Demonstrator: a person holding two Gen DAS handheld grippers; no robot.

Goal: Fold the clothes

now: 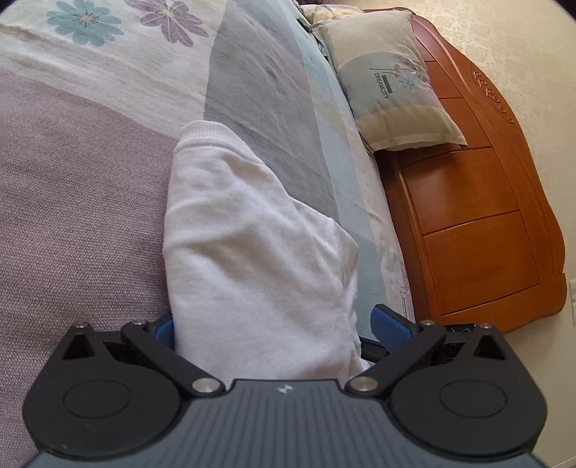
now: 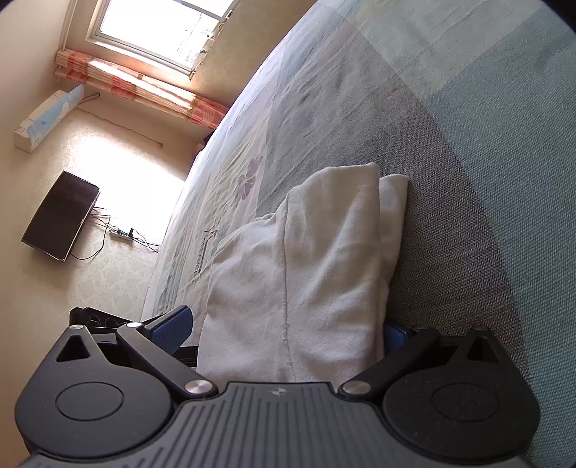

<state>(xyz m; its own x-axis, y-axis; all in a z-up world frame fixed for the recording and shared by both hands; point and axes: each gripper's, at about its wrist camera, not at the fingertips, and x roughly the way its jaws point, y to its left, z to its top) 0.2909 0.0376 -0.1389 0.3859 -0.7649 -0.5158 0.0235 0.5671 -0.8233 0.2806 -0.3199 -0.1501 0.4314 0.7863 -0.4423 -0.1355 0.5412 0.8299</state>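
A white folded garment (image 1: 252, 230) lies on the bed and runs forward from between the fingers of my left gripper (image 1: 277, 324), its ribbed cuff end farthest away. The jaws stand wide open. The left blue pad (image 1: 165, 329) touches the cloth edge and the right pad (image 1: 390, 325) stands just clear of it. In the right wrist view the same white garment (image 2: 306, 259) fills the gap of my right gripper (image 2: 288, 329), also wide open. Its left pad (image 2: 172, 327) is apart from the cloth, and the right pad (image 2: 396, 334) is half hidden behind it.
The bedspread (image 1: 72, 180) is patterned in purple, grey and teal with flowers. A pillow (image 1: 392, 82) leans on the wooden headboard (image 1: 478, 216). Past the bed edge in the right wrist view are a wall, a dark screen (image 2: 59, 216), a window (image 2: 162, 28) and an air conditioner (image 2: 48, 117).
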